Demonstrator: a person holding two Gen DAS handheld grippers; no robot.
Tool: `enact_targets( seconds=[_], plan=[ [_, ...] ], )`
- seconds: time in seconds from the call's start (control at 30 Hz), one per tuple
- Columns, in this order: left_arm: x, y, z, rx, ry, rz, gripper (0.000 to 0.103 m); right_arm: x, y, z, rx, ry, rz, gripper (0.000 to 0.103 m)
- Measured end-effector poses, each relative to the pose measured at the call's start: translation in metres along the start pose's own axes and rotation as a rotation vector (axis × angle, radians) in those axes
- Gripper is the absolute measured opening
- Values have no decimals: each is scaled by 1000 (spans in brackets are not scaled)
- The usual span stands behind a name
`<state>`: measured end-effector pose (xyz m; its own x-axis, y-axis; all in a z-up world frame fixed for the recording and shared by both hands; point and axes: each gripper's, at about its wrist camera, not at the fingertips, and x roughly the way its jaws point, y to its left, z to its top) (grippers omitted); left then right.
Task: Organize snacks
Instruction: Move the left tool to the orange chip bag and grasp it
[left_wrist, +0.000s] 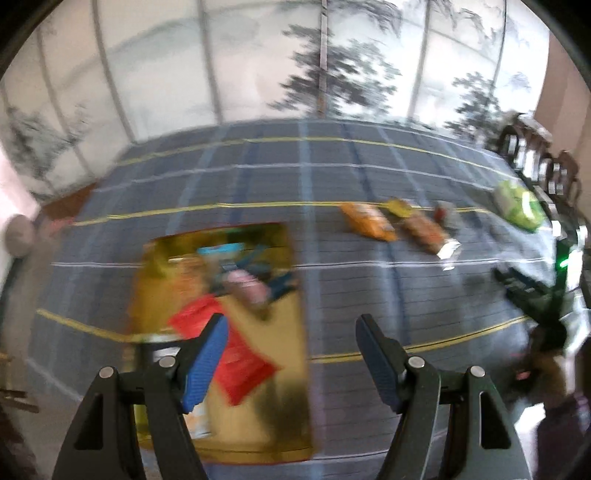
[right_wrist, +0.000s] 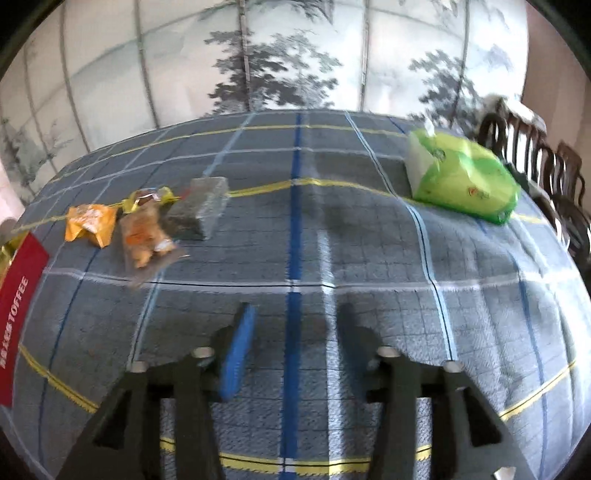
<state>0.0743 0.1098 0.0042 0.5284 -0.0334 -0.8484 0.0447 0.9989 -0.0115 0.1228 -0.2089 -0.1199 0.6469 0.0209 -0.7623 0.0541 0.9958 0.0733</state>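
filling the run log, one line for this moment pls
left gripper: open, above gold box | right gripper: open, empty | loose snack packets on tablecloth

Tree-mural wall (right_wrist: 288, 62) behind plaid-clothed table (right_wrist: 332, 251); dark wooden chairs (right_wrist: 554, 170) at right.

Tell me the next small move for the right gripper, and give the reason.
Probably ease the right gripper forward and left toward the clear snack packet. Its jaws are open and empty over bare tablecloth, and that packet lies loose outside the gold box, nearest of the cluster.
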Motion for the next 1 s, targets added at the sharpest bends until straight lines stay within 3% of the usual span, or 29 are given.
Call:
enact_targets(
  seconds=[0.07,0.13,0.2,0.33,0.57,0.93,1.0],
  plan=[
    [14,-13,20,-14,44,-77,73,0,-5,0,22,2,11,58],
    [27,-23,36,-24,72,-111,73,1,-7,1,38,8,20,66],
    [46,-36,57,-24,86,-131,73,1,-8,2,49,12,38,67],
    [89,-50,89,-54,135,-114,73,2,-7,2,45,14,65,68],
    [157,-44,114,-143,232,-82,73,-1,-13,2,71,6,126,68],
    [197,-52,124,-178,255,-13,73,-4,-12,4,65,3,187,68],
    [203,-51,121,-195,275,-29,73,-4,-12,3,67,2,193,68]
  ],
)
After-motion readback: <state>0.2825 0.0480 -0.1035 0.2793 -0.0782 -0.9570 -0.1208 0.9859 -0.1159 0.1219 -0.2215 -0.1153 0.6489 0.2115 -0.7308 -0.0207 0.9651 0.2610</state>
